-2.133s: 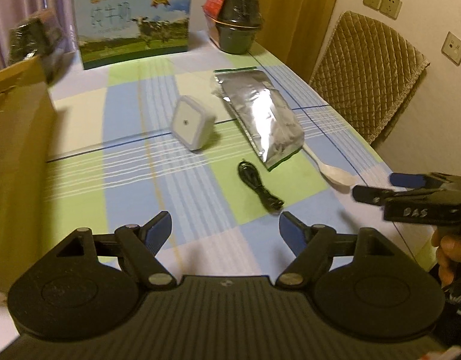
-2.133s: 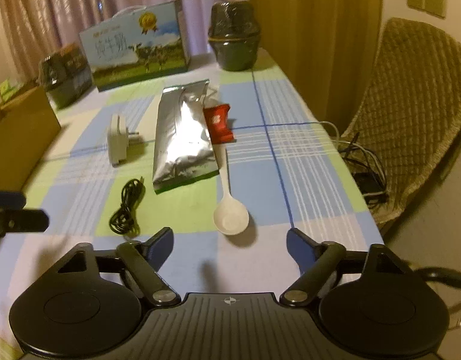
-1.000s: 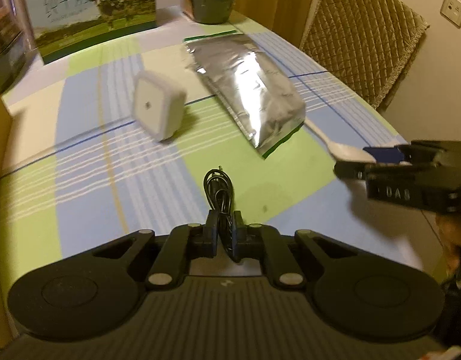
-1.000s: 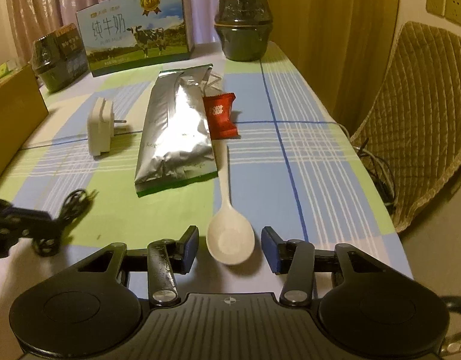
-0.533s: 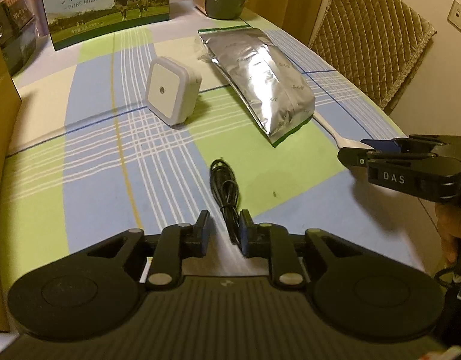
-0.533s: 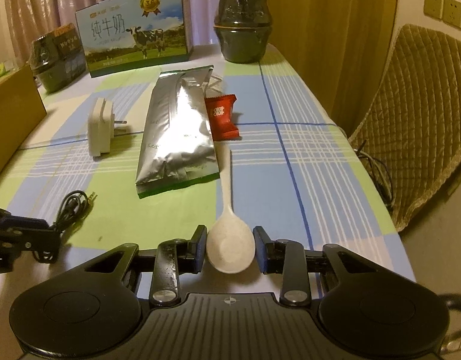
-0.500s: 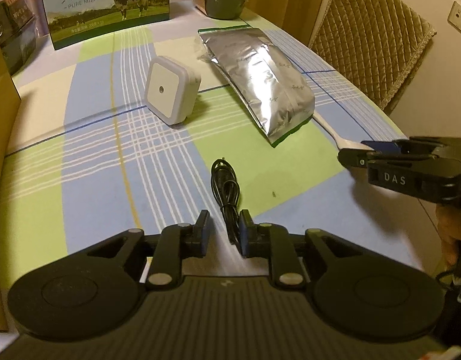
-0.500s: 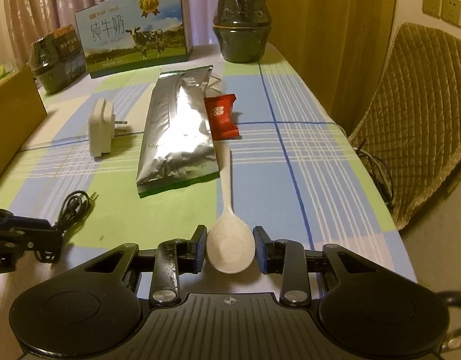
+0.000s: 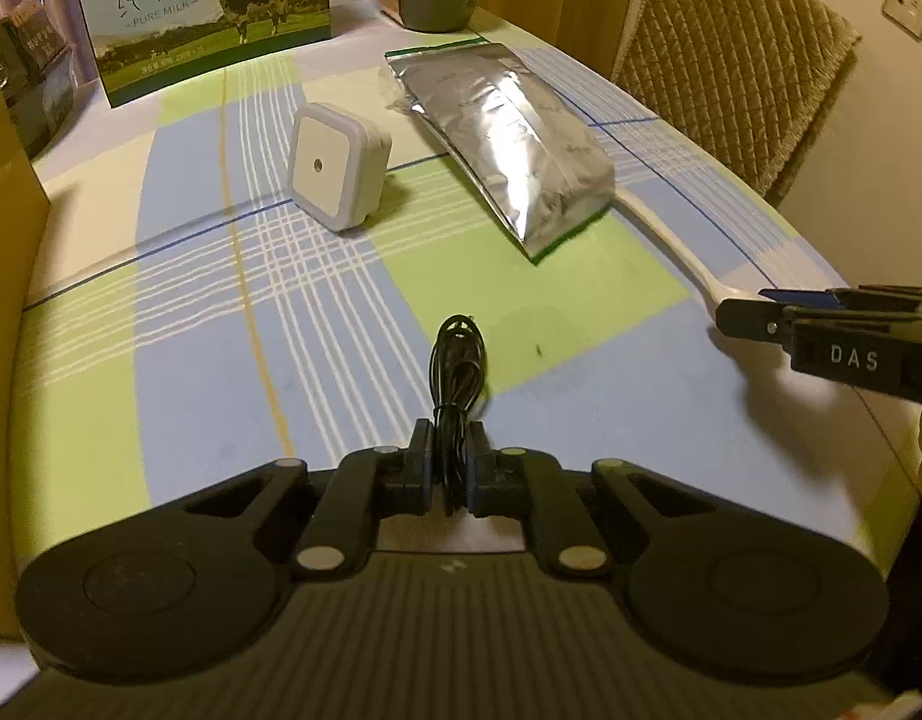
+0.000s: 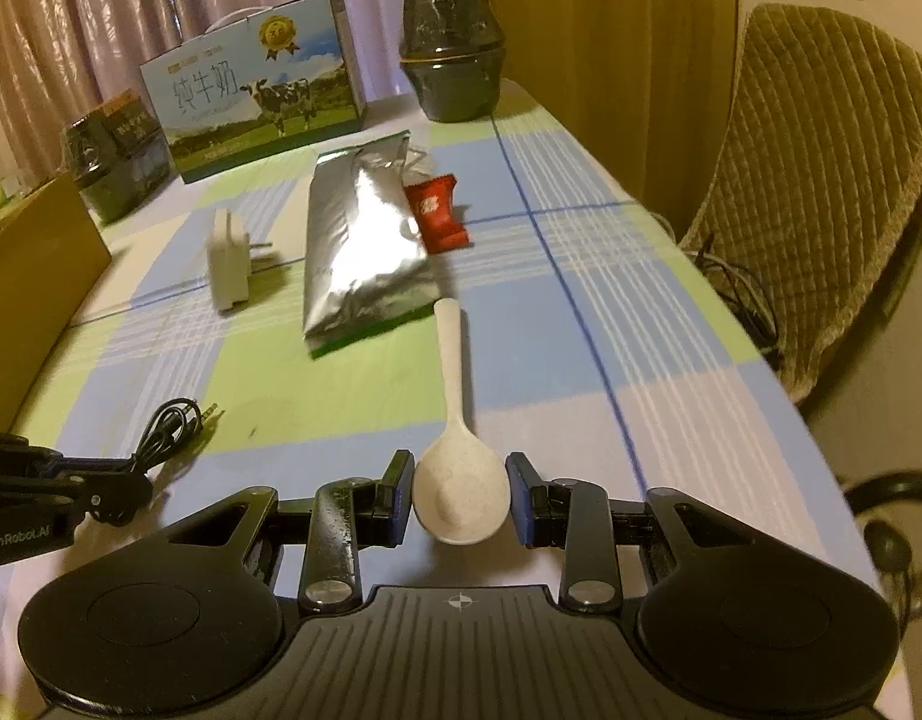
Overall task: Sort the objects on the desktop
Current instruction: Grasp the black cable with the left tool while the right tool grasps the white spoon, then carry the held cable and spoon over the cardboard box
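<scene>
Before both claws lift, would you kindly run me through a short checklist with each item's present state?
1. Left claw shut on the black cable: ok, the pads pinch the bundle near one end.
2. Whole cable will lift as one bundle: cannot tell; its plug end splays loose on the tablecloth.
3. Right claw centred on the white spoon bowl: ok.
4. Right claw actually gripping the bowl: cannot tell; the pads sit at its sides, contact unclear.
5. Spoon handle free: ok; its tip lies beside the silver pouch, not under it.
6. Claws apart from each other: ok.
</scene>
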The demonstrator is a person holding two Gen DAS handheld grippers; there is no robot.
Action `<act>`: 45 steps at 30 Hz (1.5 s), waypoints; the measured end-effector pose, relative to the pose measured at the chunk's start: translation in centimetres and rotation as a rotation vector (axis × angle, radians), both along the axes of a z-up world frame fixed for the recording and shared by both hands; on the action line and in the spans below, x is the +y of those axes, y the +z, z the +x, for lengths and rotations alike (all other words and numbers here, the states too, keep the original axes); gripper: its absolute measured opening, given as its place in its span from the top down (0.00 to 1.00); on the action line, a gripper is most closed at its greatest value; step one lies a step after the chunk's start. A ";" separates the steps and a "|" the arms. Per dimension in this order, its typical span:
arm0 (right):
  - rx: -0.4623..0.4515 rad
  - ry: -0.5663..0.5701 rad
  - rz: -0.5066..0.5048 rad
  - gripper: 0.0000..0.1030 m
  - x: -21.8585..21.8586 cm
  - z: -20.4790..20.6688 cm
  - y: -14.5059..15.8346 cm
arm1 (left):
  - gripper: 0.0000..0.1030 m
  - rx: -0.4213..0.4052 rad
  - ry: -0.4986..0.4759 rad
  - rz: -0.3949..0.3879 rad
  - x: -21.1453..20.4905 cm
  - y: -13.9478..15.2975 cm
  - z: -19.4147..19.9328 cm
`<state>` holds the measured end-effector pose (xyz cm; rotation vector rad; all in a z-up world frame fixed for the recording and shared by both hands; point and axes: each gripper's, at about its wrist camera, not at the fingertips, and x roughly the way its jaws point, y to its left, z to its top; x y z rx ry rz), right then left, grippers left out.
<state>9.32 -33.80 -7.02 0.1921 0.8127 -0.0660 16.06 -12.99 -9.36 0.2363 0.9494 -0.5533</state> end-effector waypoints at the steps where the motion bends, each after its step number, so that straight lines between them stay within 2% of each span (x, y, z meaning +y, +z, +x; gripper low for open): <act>1: -0.001 0.000 0.002 0.71 0.2 -0.2 0.0 | 0.93 0.001 0.001 -0.001 0.3 0.0 -0.4; 14: -0.025 -0.007 -0.008 0.71 0.7 -1.3 0.8 | 0.93 0.016 0.015 -0.017 1.9 0.4 -2.9; 23: -0.045 0.018 -0.041 0.71 2.0 -3.4 2.4 | 0.93 -0.003 0.013 -0.045 2.1 1.9 -3.7; 31: -0.105 0.066 -0.035 0.71 4.4 -4.0 5.7 | 0.93 -0.050 0.035 -0.078 3.3 4.9 -4.6; 45: -0.211 0.207 -0.031 0.71 11.4 -3.0 10.9 | 0.93 -0.146 0.149 -0.117 9.6 10.8 -5.8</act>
